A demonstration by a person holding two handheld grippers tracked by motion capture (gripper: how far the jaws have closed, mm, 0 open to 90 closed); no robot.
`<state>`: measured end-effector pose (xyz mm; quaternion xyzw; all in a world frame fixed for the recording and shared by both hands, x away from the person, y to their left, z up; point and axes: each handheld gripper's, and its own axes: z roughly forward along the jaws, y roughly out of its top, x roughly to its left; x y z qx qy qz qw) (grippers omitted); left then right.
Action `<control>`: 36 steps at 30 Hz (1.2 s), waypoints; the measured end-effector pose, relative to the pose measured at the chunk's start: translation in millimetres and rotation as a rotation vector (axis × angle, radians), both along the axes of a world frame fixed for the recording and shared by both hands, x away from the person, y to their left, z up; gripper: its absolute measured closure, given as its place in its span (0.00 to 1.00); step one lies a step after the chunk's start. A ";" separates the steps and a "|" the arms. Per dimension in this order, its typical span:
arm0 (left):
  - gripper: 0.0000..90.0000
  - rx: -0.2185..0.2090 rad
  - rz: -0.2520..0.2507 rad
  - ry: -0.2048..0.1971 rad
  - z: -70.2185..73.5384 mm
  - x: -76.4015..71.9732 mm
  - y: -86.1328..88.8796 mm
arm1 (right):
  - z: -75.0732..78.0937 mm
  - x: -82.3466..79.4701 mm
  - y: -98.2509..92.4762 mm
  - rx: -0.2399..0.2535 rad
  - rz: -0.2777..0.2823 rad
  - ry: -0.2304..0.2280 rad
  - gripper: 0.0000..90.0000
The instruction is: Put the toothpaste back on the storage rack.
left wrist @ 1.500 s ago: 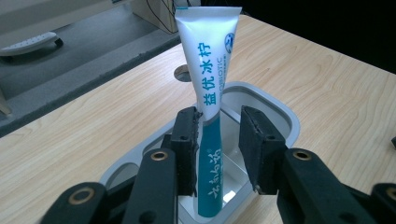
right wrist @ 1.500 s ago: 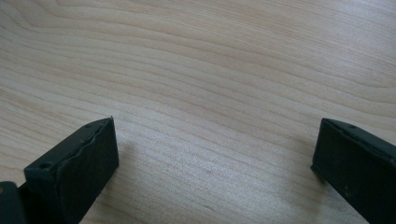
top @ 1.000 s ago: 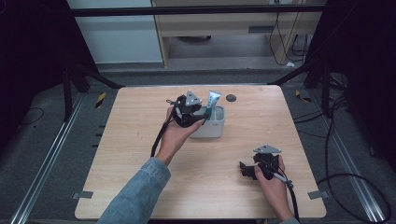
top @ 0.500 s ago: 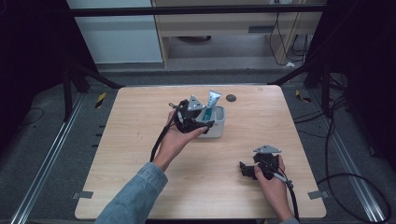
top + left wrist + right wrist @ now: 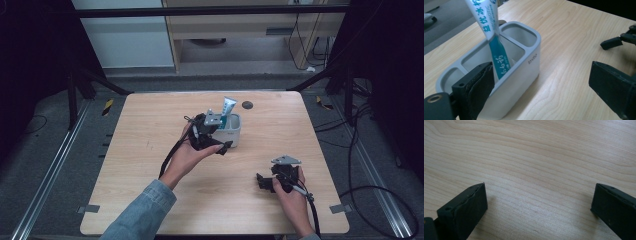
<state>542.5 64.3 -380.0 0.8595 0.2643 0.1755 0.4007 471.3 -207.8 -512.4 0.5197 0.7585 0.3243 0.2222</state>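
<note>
Toothpaste tube (image 5: 491, 30) in a white holder (image 5: 524, 67)
Blue-and-white tube leans tilted in the middle compartment; holder stands upright mid-table

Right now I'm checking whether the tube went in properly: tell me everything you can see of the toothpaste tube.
The toothpaste tube looks like soft plastic, white above and teal toward its flat crimped end, with printed characters. It stands crimp-down in the middle compartment of the white holder, tilted, leaning on the rim of that compartment. The left hand-held gripper has just been opening; its jaws stand wide, clear of the tube.

white holder (image 5: 506, 75), teal and white toothpaste tube (image 5: 496, 50), pale wood-grain table (image 5: 150, 125), black gripper jaws, blue denim sleeve (image 5: 142, 212)
</note>
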 end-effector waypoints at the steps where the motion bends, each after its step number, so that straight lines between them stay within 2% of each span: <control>1: 0.06 0.008 -0.004 -0.002 0.0 -1.9 0.5 | 0.0 -0.2 0.1 0.000 0.000 0.000 0.01; 7: 0.05 0.017 -0.025 -0.003 -3.0 -12.7 2.7 | -0.3 -0.1 0.1 -0.004 0.001 -0.003 0.01; 13: 0.03 0.045 -0.040 -0.012 -9.0 -21.9 6.8 | -0.3 -0.1 -0.1 -0.006 0.003 -0.003 0.01; 28: 0.04 0.034 -0.023 -0.012 -16.7 -34.5 37.4 | -0.3 -0.1 0.0 -0.004 0.002 -0.003 0.01; 36: 0.03 0.041 0.010 -0.013 -24.7 -37.9 58.7 | -0.3 -0.1 -0.1 -0.006 0.002 -0.003 0.01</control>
